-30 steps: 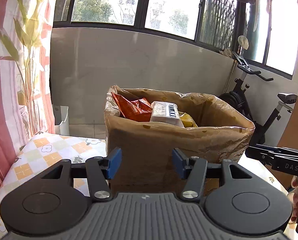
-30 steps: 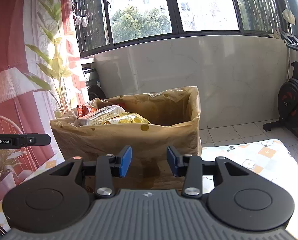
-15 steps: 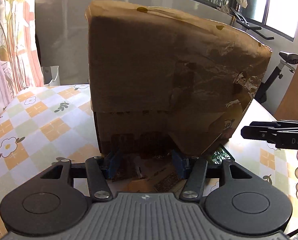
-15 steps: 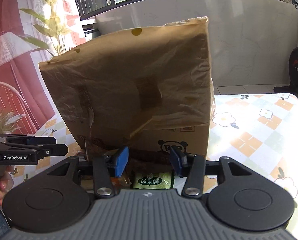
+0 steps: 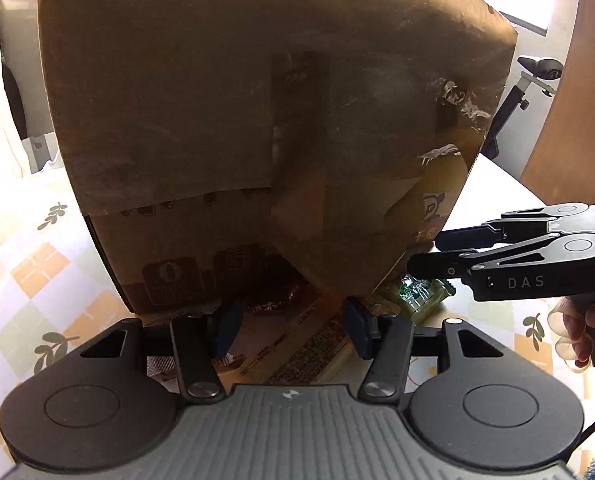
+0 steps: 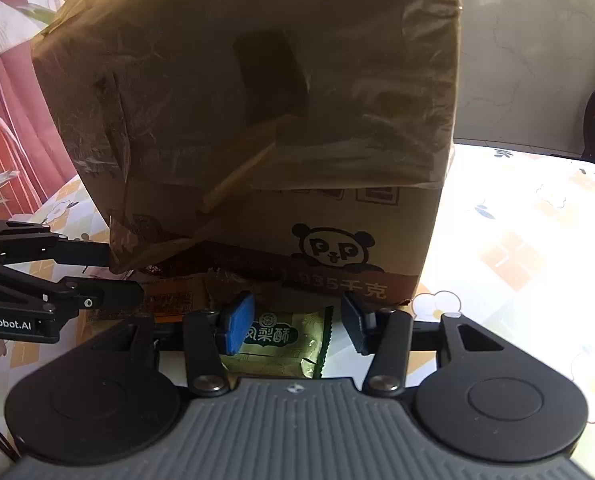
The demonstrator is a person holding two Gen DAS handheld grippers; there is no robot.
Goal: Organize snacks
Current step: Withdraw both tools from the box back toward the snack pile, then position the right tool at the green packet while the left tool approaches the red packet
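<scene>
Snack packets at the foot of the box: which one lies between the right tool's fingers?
The green packet with white lettering, flat on the table in front of the cardboard box. The orange packet lies further left, outside the right tool.

Both wrist views low and close, angled down at the cardboard box (image 5: 257, 128) on the table (image 6: 517, 248). Left from one corner, right from the other — shared: that box face.

The cardboard box (image 6: 257, 120) blocks all forward passage. Against its base, the green snack packet (image 6: 285, 340) and a flat printed packet (image 5: 297, 344) occupy the tabletop. Right of the box, the floral tablecloth (image 6: 517, 260) lies unobstructed.
</scene>
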